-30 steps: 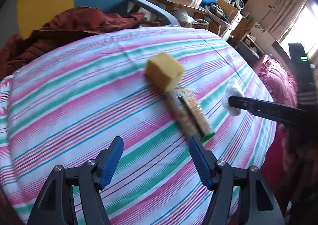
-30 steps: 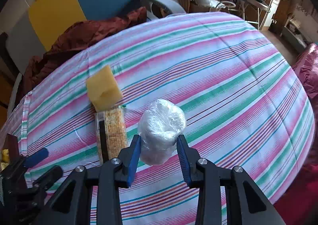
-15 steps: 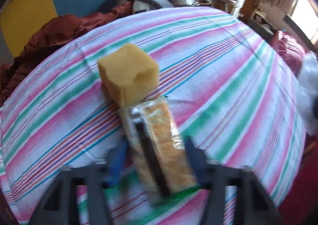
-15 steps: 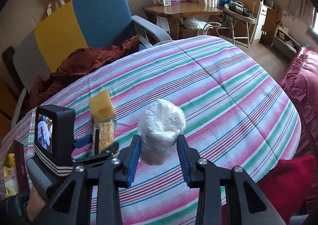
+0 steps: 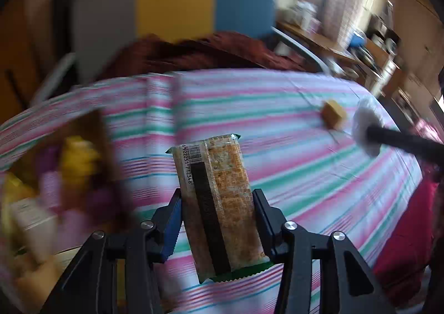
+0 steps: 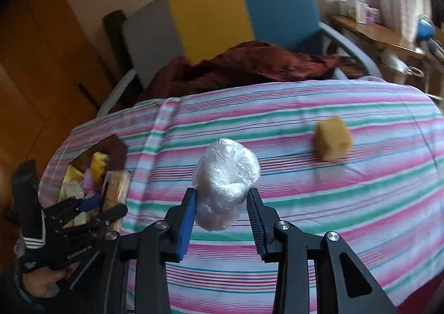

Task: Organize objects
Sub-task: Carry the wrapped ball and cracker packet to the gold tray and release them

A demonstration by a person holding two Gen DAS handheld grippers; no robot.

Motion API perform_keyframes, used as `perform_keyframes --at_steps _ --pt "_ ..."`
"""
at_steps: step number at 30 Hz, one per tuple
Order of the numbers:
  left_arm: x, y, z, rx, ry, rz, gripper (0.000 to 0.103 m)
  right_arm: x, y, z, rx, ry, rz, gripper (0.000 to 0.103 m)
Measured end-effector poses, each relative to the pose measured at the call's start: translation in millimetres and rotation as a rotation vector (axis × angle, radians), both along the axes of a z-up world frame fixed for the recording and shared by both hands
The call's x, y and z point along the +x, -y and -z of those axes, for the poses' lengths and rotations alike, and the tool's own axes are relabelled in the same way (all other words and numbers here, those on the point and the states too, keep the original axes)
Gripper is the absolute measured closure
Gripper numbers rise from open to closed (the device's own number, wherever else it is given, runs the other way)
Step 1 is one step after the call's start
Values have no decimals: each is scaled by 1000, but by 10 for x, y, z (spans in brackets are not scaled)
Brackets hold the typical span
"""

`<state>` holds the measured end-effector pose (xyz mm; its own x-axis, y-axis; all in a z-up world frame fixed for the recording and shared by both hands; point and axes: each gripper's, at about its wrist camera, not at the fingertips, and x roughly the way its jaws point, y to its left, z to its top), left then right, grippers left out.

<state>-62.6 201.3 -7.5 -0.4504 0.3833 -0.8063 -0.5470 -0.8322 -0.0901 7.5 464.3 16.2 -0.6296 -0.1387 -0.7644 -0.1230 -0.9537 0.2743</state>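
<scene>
My left gripper (image 5: pixel 217 219) is shut on a long cracker packet (image 5: pixel 219 203) and holds it in the air above the striped bed cover (image 5: pixel 277 175). It also shows at the left of the right wrist view (image 6: pixel 102 208), over a brown box. My right gripper (image 6: pixel 222 211) is shut on a white plastic-wrapped roll (image 6: pixel 226 180), also lifted; the roll shows at the right of the left wrist view (image 5: pixel 366 125). A yellow sponge cube (image 6: pixel 331 139) lies on the cover to the right (image 5: pixel 333 115).
A brown box (image 6: pixel 91 175) with several yellow and purple items sits at the bed's left edge (image 5: pixel 63 175). Behind the bed stand a grey-yellow-blue chair (image 6: pixel 222 14) with a dark red cloth (image 6: pixel 244 64), and a wooden table (image 6: pixel 374 33).
My left gripper closed on the cracker packet, lifted it off the cover and swung left toward the box. My right gripper turned left too, still holding the roll. The sponge stayed put.
</scene>
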Motion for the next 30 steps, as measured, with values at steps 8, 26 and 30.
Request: perform_keyframes --at_steps 8,26,30 --pt "-81 1666 -254 -20 -104 -283 52 -584 1860 103 -18 14 -330 60" --pt "537 2135 -587 -26 -317 -491 21 -358 2592 403 91 42 -337 13" --pt "732 2170 -726 32 -356 -506 18 -242 2576 486 74 51 -325 13"
